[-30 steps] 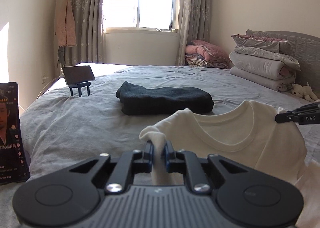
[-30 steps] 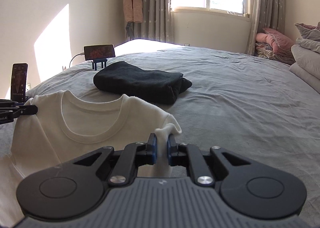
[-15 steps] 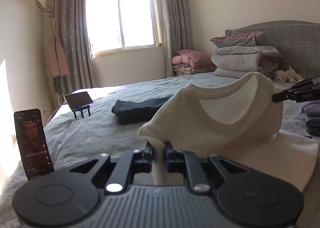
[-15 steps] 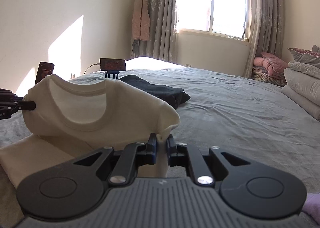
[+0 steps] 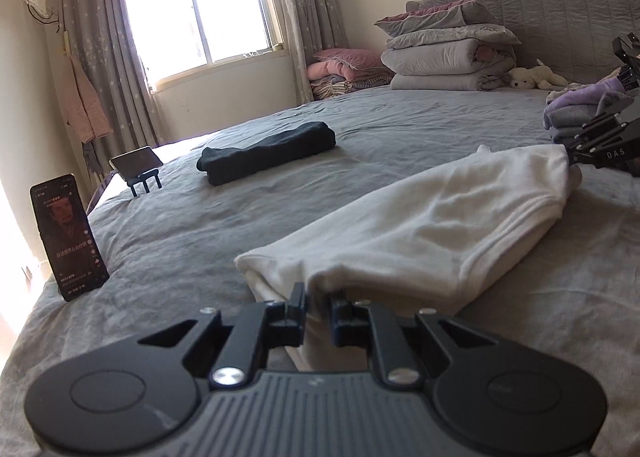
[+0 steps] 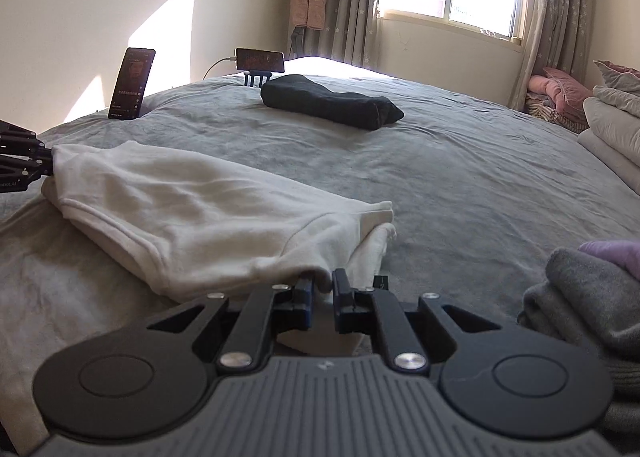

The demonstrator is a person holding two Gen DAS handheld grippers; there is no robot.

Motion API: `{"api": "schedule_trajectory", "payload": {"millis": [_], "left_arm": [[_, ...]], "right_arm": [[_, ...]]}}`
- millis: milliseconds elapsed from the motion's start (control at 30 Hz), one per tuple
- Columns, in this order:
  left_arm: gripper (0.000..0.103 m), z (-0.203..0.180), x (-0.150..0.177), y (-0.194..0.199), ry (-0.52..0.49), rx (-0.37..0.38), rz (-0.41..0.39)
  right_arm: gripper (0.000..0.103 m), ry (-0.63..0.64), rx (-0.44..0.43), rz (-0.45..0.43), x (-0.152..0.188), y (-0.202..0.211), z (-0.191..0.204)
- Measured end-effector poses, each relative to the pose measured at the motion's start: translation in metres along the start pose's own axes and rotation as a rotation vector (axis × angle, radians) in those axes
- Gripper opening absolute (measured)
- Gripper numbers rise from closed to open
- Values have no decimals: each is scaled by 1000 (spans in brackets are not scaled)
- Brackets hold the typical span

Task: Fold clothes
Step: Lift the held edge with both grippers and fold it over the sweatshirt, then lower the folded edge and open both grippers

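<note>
The cream shirt [image 5: 432, 225] lies on the grey bed [image 5: 180, 241], folded over on itself so that its upper layer rests on the lower one, and we hold it at both ends. Our left gripper [image 5: 318, 309] has its fingers pinched on a corner of the fabric at the near end; the cloth bunches between the pads and hides how much of it is caught. In the left wrist view our right gripper [image 5: 576, 155] sits at the far end of the shirt, touching the cloth, but its tips are buried in the fabric and its body runs off the edge.

From the right wrist view, the right gripper [image 6: 322, 291] is closed on the other corner of the shirt [image 6: 192, 213], with a fold of cloth drooping between the pads. The left gripper [image 6: 48, 163] is mostly cut off at the edge, only its dark linkage showing against the shirt's end.

Farther up the bed a folded dark garment [image 5: 266, 153] lies well apart from the shirt. A phone on a small stand [image 5: 138, 165] sits beyond it, and a second upright phone [image 5: 69, 235] stands near the bed's edge; its screen text is too small for us to read. A pile of grey and lilac clothes [image 6: 584, 297] lies just beside the right gripper, partly cut off. Folded quilts [image 5: 448, 57] are stacked by the headboard.
</note>
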State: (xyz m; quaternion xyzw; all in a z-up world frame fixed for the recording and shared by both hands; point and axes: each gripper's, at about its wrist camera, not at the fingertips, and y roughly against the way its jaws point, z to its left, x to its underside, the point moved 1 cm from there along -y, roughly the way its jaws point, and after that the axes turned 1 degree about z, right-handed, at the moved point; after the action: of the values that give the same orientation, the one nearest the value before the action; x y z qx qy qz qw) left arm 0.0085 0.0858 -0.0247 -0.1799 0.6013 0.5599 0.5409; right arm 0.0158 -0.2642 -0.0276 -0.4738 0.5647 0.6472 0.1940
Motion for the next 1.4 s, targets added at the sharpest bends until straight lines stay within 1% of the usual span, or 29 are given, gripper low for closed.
{"api": "schedule_trajectory", "payload": {"millis": [67, 167, 200, 233, 267, 333, 400, 433, 467, 500, 533, 567, 633, 767, 900, 1067, 1100, 1133, 1167, 1200, 1233, 1267, 1400], "left_arm": [[12, 1, 1, 2, 25, 8, 27], [13, 6, 5, 7, 89, 23, 66], [16, 9, 5, 10, 125, 29, 74], [21, 12, 5, 12, 164, 35, 78], [25, 17, 5, 15, 223, 49, 83], [38, 29, 5, 19, 348, 79, 90], [41, 36, 4, 22, 442, 97, 91], [45, 39, 3, 23, 489, 105, 92], [47, 41, 1, 24, 524, 109, 93], [49, 40, -2, 24, 544, 110, 96], [52, 39, -4, 23, 559, 110, 99], [53, 39, -7, 22, 575, 109, 101], [55, 35, -12, 17, 585, 94, 112], [55, 25, -11, 0, 597, 43, 154], [53, 21, -2, -16, 629, 30, 188], [48, 18, -2, -18, 624, 16, 172], [45, 17, -2, -18, 619, 7, 169], [39, 15, -2, -17, 614, -6, 164], [36, 13, -2, -17, 609, -21, 159], [29, 12, -1, -16, 605, -33, 153], [24, 10, -1, -15, 601, -43, 147], [23, 10, -1, -14, 597, -50, 140], [19, 7, -3, -8, 589, -65, 111]], "right_arm": [[10, 11, 3, 25, 8, 6, 4], [10, -28, -8, 32, 8, 15, -1], [12, -50, -17, 28, 8, 19, -5], [13, -75, -28, 22, 7, 24, -8], [17, -97, -40, 15, 6, 28, -10], [19, -133, -62, 5, 4, 35, -12], [20, -157, -81, -1, -1, 38, -13], [20, -167, -89, -3, -4, 39, -13], [24, -176, -97, -4, -7, 40, -13], [34, -184, -102, -6, -10, 40, -12], [41, -192, -106, -8, -13, 39, -11], [45, -199, -108, -9, -16, 38, -10], [45, -205, -97, -4, -20, 33, -8], [45, -229, -70, 21, -25, 20, -7], [45, -245, -44, 49, -22, 5, -8], [45, -261, -28, 76, -15, -7, -9], [40, -264, -25, 82, -14, -9, -8], [36, -260, -24, 86, -14, -10, -5], [30, -255, -22, 91, -13, -11, -3], [26, -249, -20, 95, -13, -12, -1], [23, -233, -16, 94, -14, -12, 3], [19, -217, -9, 90, -14, -11, 6], [13, -174, 17, 80, -15, -7, 13]]}}
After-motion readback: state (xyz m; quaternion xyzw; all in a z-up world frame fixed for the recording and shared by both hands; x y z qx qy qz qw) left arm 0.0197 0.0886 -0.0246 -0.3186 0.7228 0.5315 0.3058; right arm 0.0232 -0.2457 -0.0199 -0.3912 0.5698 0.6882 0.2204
